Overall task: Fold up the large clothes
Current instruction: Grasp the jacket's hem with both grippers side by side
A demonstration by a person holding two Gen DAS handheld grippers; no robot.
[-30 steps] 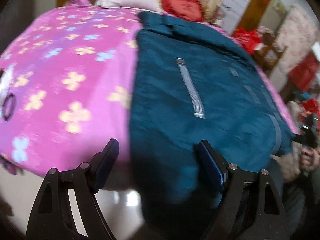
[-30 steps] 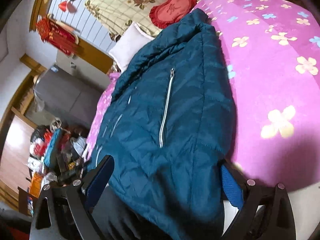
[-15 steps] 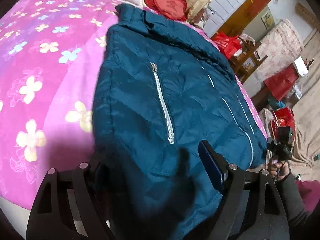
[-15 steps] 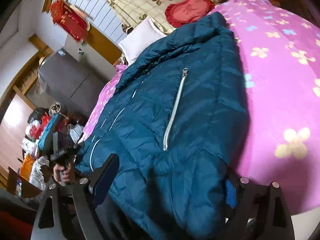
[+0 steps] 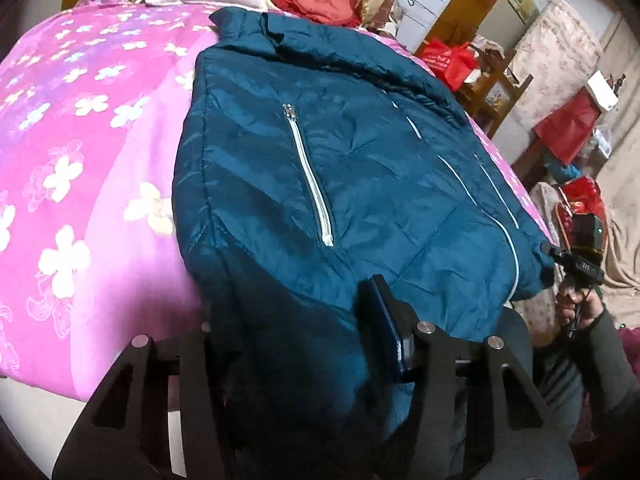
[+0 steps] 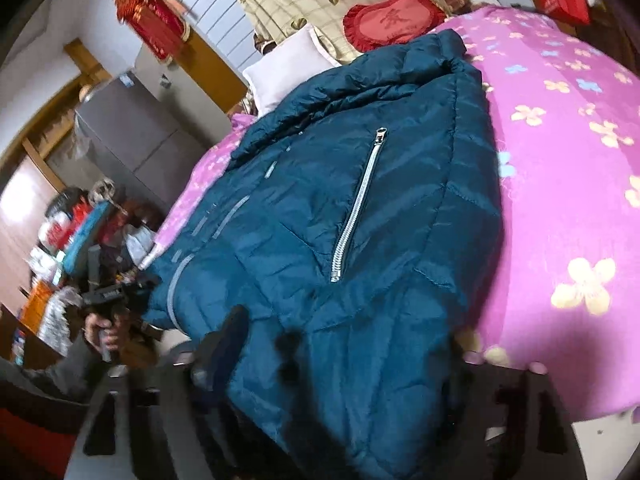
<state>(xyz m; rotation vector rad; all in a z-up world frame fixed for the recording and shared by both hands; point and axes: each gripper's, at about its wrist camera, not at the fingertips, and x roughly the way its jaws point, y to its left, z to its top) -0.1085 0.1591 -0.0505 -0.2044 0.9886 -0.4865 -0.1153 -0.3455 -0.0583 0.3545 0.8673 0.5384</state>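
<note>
On the pink floral bedspread (image 5: 100, 168), quilted teal jacket (image 5: 320, 184) between both closing hand-held grippers.

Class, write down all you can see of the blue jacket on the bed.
The jacket is dark teal, quilted and shiny, seemingly padded. It lies flat on the pink flowered bedspread, collar toward the pillows, hem hanging over the near edge. A silver pocket zip runs diagonally. The left gripper and right gripper are closing around the hem.
</note>
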